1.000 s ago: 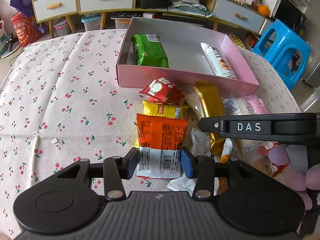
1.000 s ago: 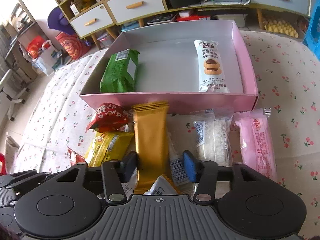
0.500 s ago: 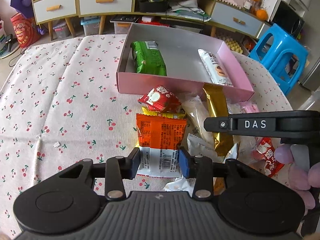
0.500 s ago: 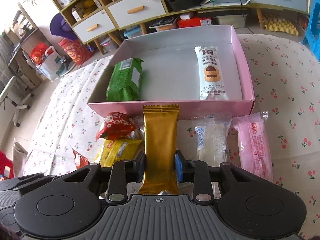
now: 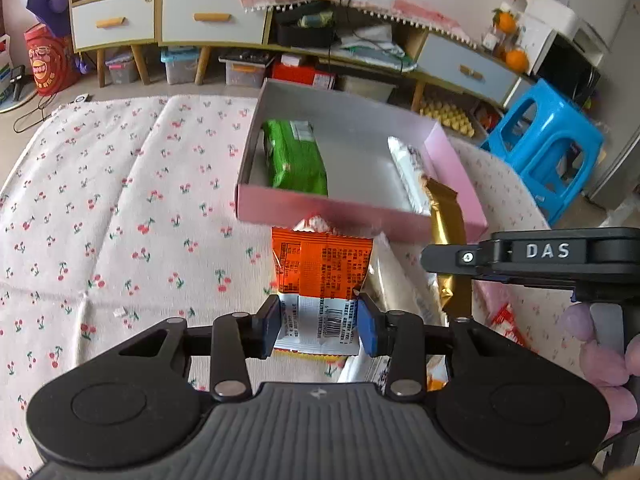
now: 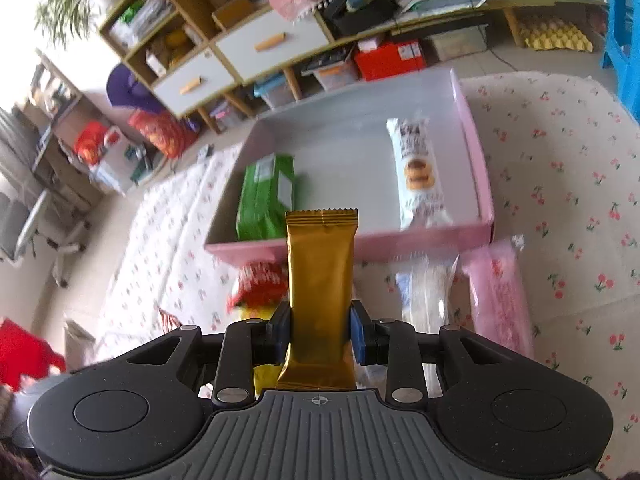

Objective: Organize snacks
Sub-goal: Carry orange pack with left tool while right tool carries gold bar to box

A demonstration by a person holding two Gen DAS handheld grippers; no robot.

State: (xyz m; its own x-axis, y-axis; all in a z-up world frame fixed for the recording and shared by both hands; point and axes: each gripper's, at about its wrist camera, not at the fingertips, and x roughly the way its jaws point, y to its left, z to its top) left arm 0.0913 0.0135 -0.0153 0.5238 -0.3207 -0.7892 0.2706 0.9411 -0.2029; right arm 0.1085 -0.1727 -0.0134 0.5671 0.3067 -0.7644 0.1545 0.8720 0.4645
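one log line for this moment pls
left gripper: shut on orange packet | right gripper: shut on gold packet | pink box: two snacks

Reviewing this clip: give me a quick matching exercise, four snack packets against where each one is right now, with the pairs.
Things:
1. gold packet
2. orange packet
3. green packet
4. pink packet

Places:
A. inside the pink box
B. between the right gripper's jaws
C. on the cloth, right of the box's front corner
D. between the left gripper's jaws

Pairs: 1-B, 2-D, 3-A, 4-C
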